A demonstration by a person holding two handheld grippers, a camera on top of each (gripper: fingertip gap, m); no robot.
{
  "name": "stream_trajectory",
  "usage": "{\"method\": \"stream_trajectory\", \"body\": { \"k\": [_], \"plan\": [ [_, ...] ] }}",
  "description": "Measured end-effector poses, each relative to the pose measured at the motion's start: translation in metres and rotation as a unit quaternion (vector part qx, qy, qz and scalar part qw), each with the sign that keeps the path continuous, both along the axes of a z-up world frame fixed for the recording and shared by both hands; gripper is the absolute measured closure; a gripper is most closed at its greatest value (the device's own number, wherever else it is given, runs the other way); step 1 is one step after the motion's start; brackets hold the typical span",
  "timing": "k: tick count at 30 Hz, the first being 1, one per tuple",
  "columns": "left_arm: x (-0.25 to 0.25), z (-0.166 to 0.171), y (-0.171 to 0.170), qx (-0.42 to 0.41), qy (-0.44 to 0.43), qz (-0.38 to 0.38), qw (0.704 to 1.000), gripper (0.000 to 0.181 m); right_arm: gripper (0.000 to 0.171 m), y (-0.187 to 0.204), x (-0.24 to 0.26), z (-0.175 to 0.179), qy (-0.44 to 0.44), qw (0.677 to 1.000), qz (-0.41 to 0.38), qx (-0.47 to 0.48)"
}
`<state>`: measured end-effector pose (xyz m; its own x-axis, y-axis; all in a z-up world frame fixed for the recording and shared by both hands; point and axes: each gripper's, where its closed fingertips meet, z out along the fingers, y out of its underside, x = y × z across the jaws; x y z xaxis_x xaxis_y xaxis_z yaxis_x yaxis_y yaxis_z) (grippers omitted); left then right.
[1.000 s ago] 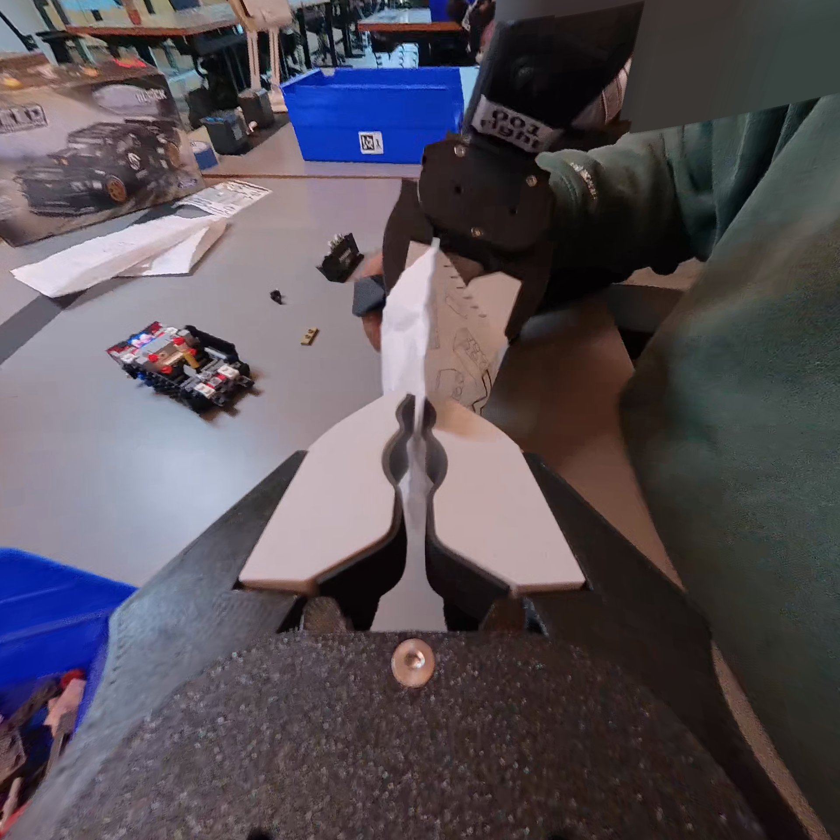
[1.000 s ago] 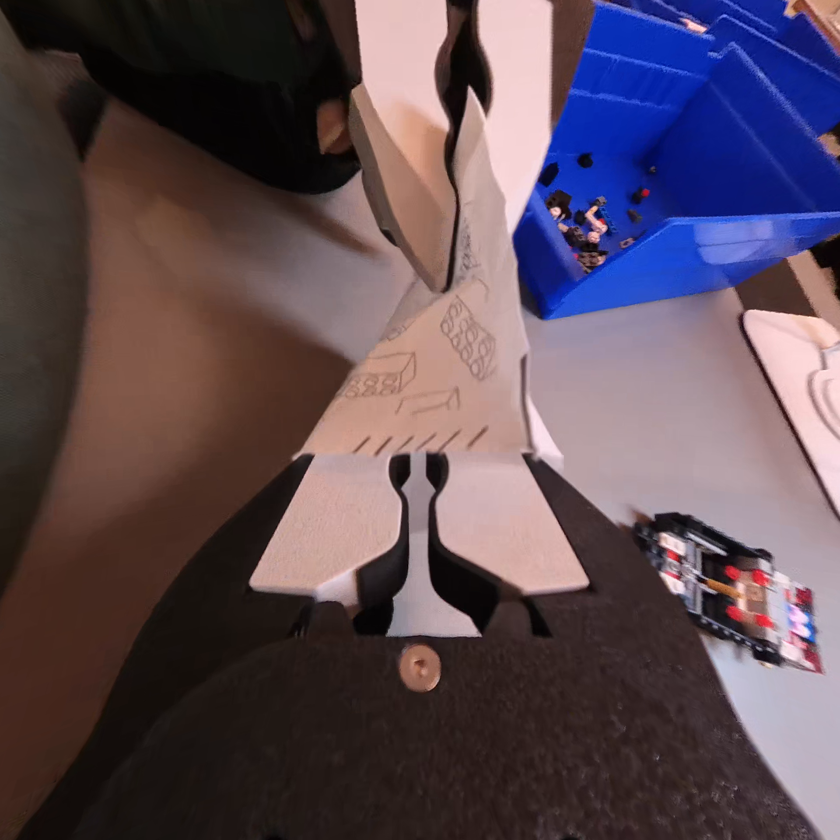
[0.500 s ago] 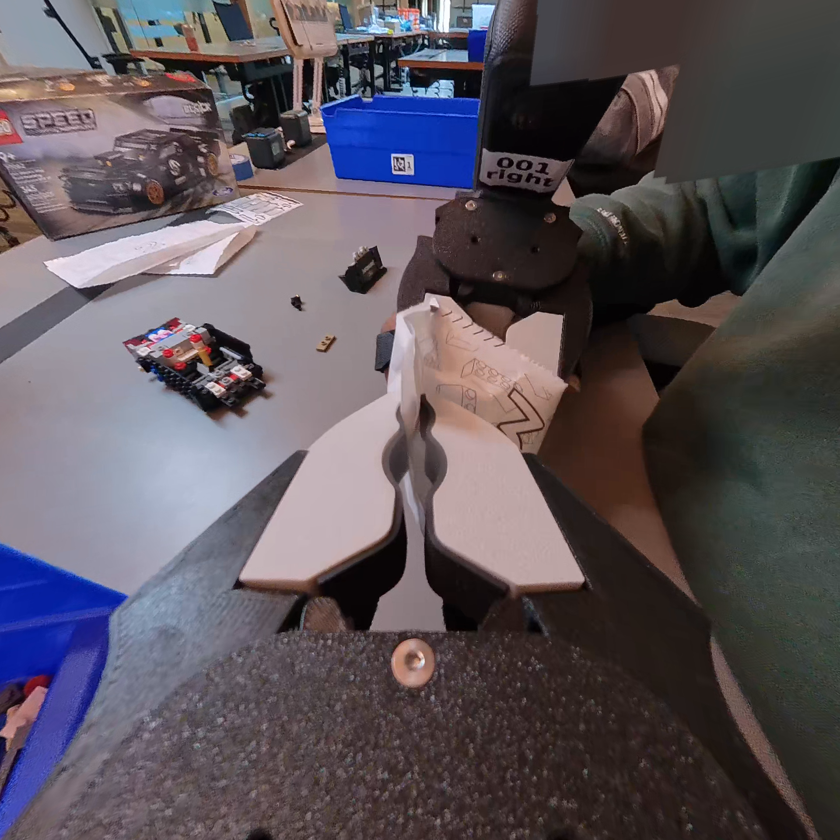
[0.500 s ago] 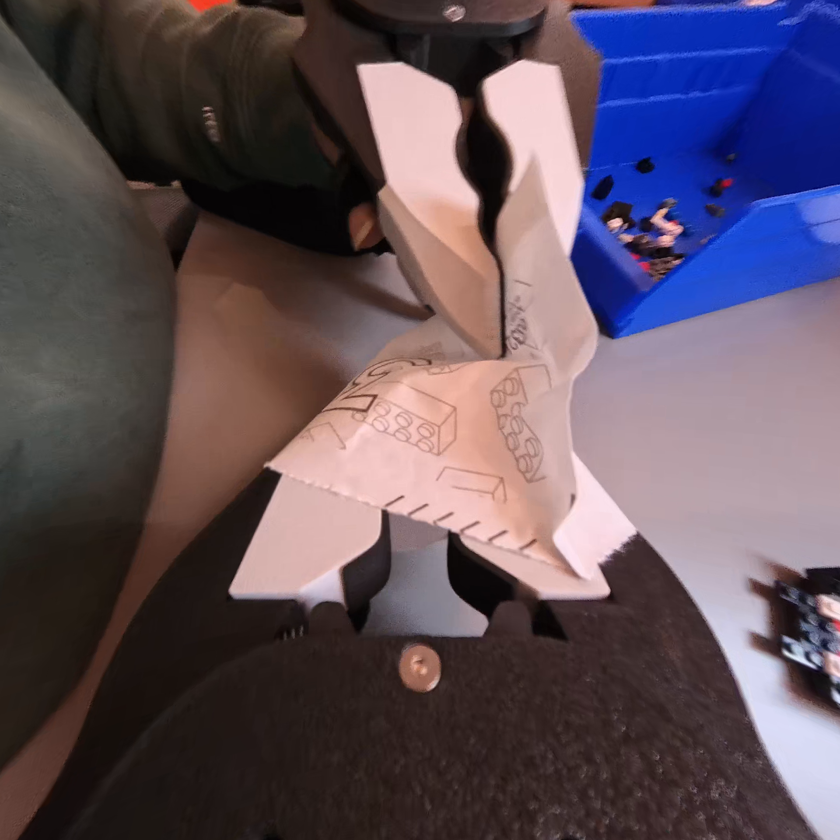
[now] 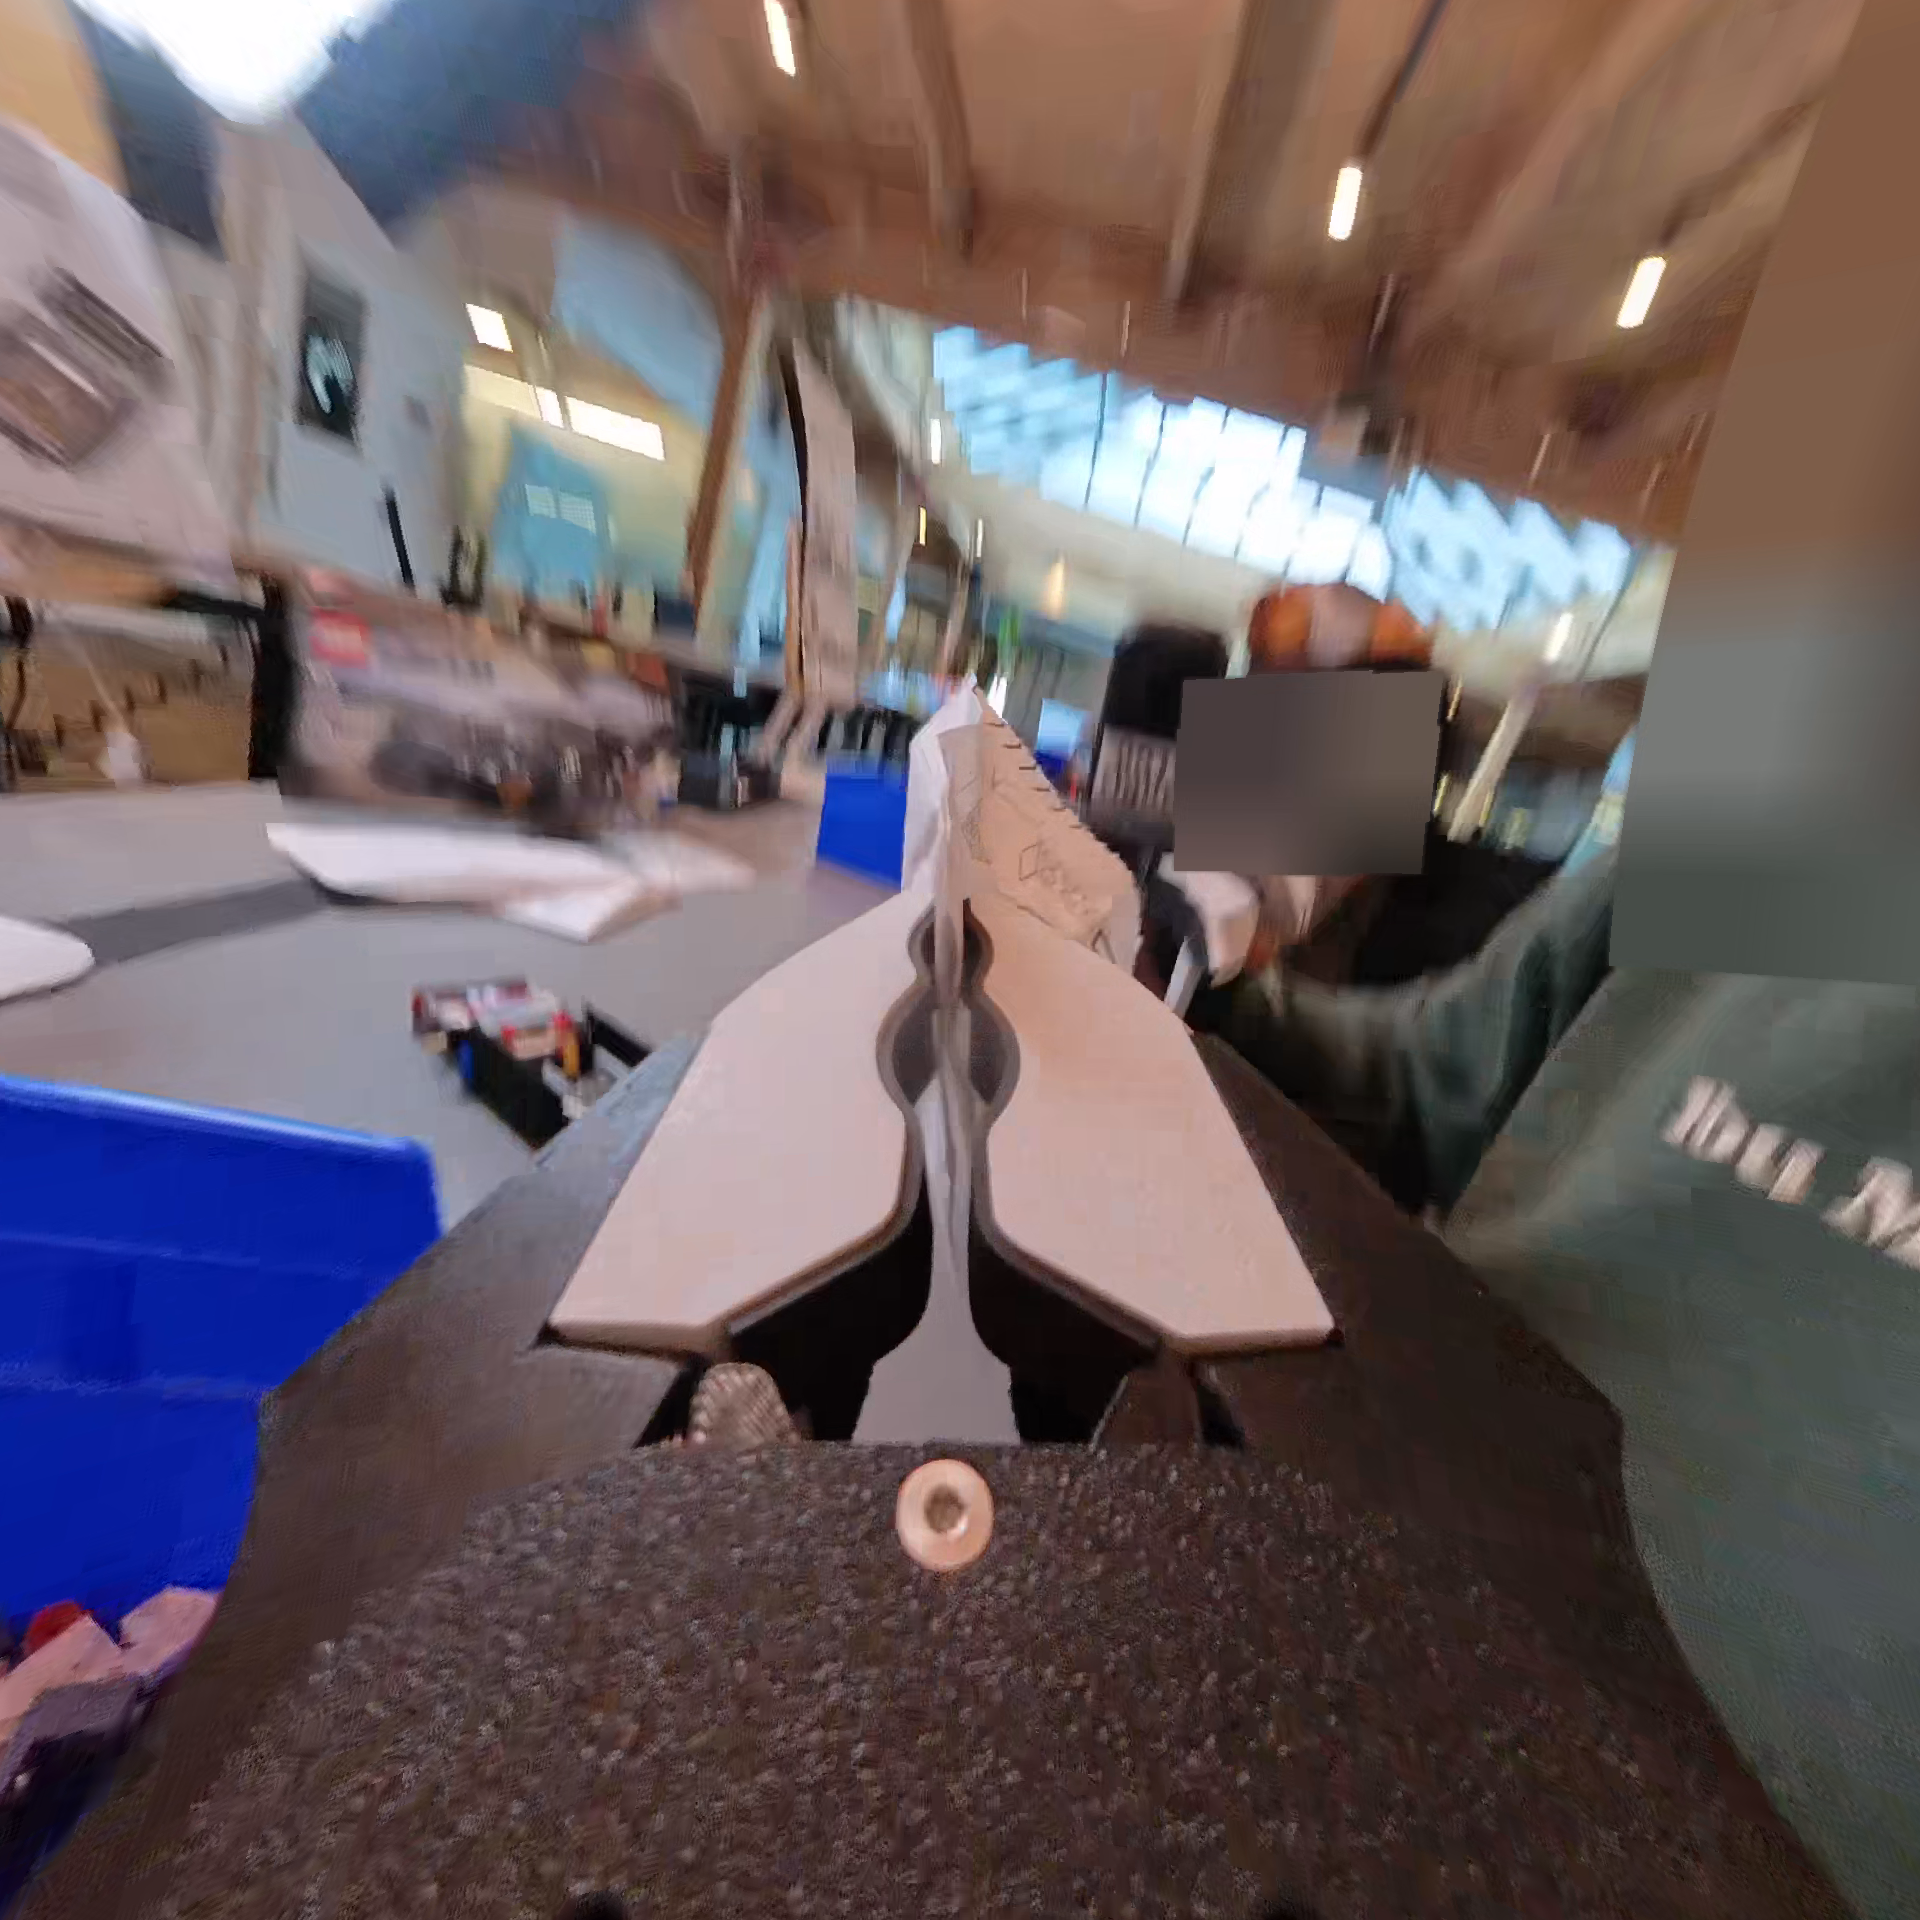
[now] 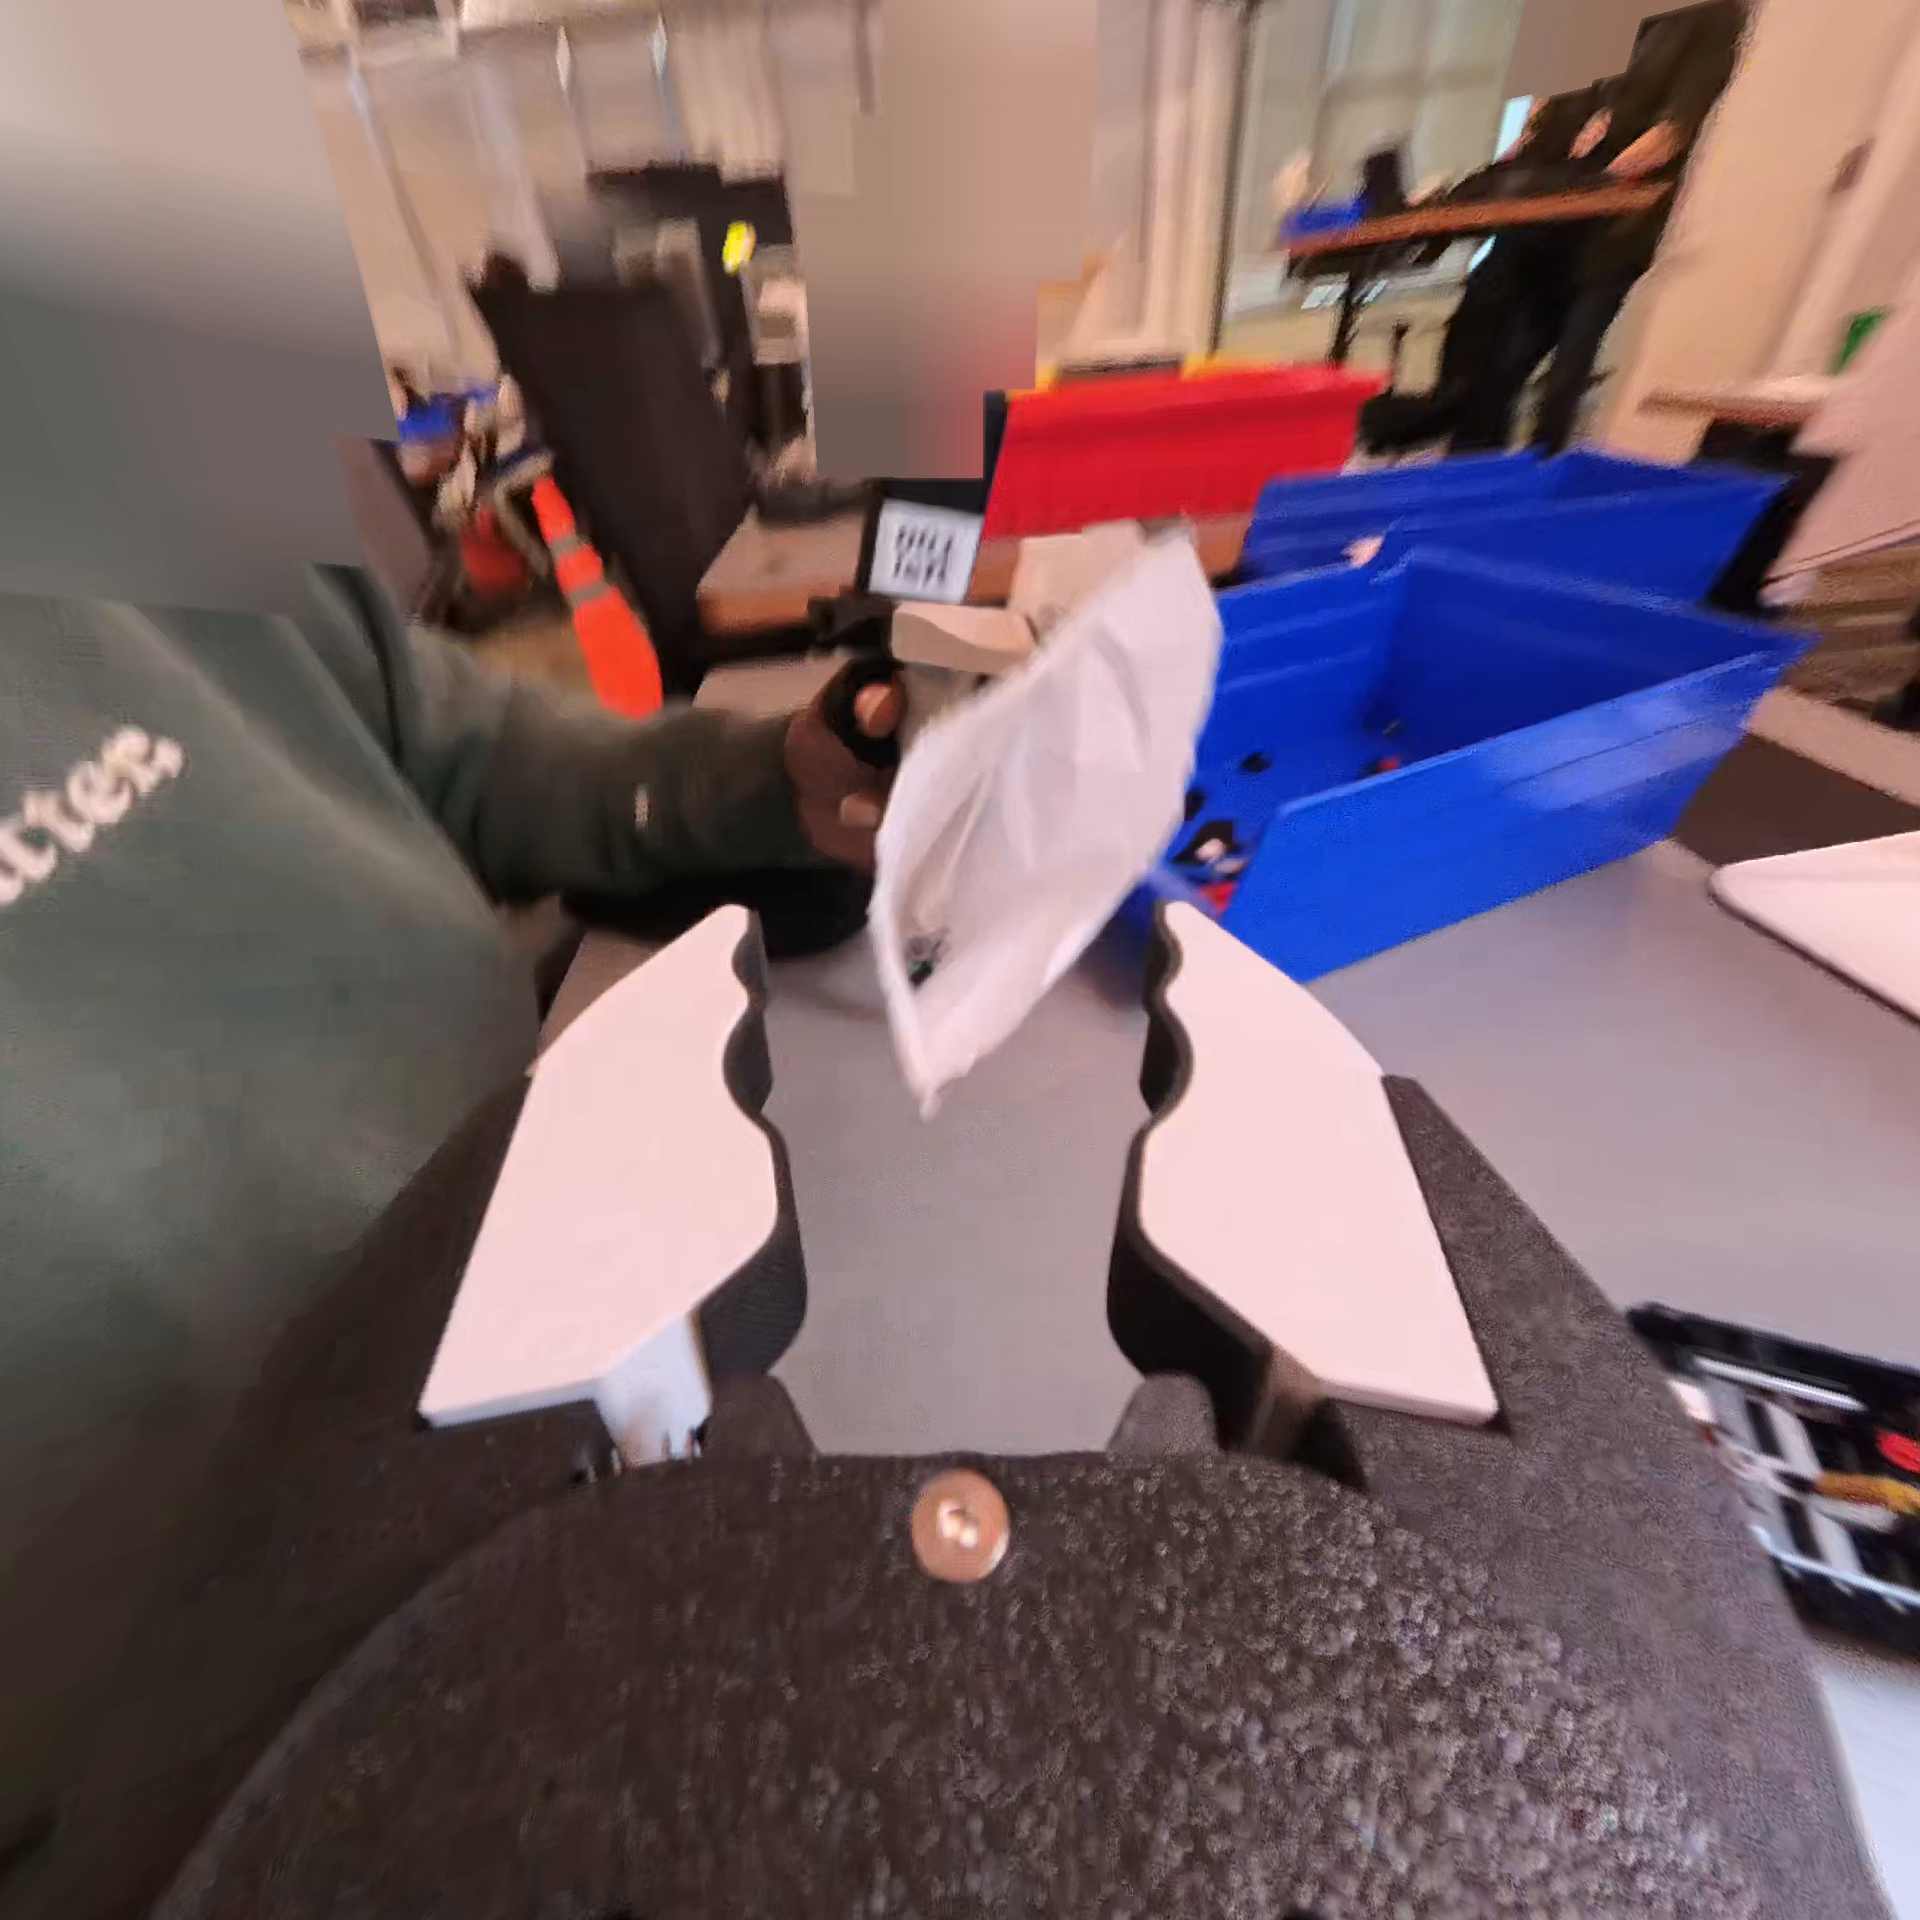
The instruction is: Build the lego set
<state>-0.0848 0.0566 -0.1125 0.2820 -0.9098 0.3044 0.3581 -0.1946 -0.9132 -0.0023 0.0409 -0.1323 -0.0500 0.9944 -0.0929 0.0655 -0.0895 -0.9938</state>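
Grey tabletop [image 6: 1507,1039] under a blurred hall with ceiling lights, bearing a blue parts bin [image 6: 1538,769] with loose pieces inside and a partly built black lego car [image 5: 520,1039] lying flat near the bin's corner. Above the table, a white paper parts bag [image 6: 1029,821] pinched at its top edge between the pressed-together jaws of the left gripper [image 5: 948,925], hanging with its long axis tilted, lower corner pointing down toward the camera. Right gripper [image 6: 951,966] spread wide and empty, just short of the bag's lower corner.
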Motion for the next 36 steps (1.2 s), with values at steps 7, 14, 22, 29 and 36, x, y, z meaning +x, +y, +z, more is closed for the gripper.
{"method": "stream_trajectory", "body": {
  "k": [7, 14, 22, 29, 36],
  "plan": [
    [-0.056, 0.040, 0.010, 0.009, -0.219, 0.042, 0.975, 0.181, 0.119, 0.003, -0.029, -0.002, 0.072, 0.994, -0.038, -0.079],
    [-0.059, 0.043, 0.008, 0.024, -0.230, 0.062, 0.971, 0.181, 0.149, -0.001, -0.057, 0.024, 0.106, 0.990, -0.042, -0.080],
    [-0.052, 0.041, 0.006, 0.030, -0.207, 0.055, 0.976, 0.180, 0.171, 0.005, -0.055, 0.029, 0.089, 0.994, -0.049, -0.051],
    [-0.078, 0.049, 0.021, -0.021, 0.016, 0.149, 0.988, 0.170, 0.171, 0.036, -0.012, 0.038, 0.043, 0.995, -0.086, 0.021],
    [-0.265, -0.021, 0.087, -0.242, 0.416, 0.387, 0.786, 0.133, 0.171, 0.066, 0.025, -0.008, -0.051, 0.991, -0.118, 0.034]
  ]
}}
